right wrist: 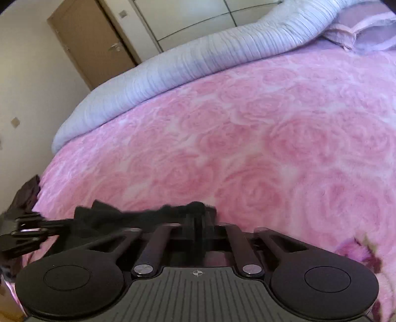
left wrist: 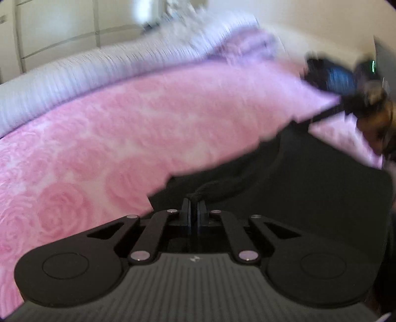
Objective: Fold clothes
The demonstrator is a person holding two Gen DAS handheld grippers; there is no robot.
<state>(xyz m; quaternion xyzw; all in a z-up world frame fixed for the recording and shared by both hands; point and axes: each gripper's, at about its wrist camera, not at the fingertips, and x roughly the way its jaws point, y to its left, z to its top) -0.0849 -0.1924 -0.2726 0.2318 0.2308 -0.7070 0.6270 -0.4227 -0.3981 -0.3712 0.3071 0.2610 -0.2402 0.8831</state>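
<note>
A black garment (left wrist: 309,178) is stretched above a bed with a pink rose-patterned blanket (left wrist: 111,138). My left gripper (left wrist: 194,201) is shut on a bunched edge of the garment, which spreads away to the right. At the upper right of the left wrist view, blurred, my right gripper (left wrist: 329,76) holds the garment's far end. In the right wrist view my right gripper (right wrist: 201,215) is shut on the garment's black edge (right wrist: 138,215), which runs left to my left gripper (right wrist: 27,232) at the frame's left edge.
A rolled grey-white duvet (right wrist: 198,64) lies along the bed's far side, with a lilac pillow (right wrist: 366,32) at the head. A brown door (right wrist: 94,42) and white wardrobe fronts (right wrist: 198,19) stand beyond. The pink blanket (right wrist: 272,138) fills the middle.
</note>
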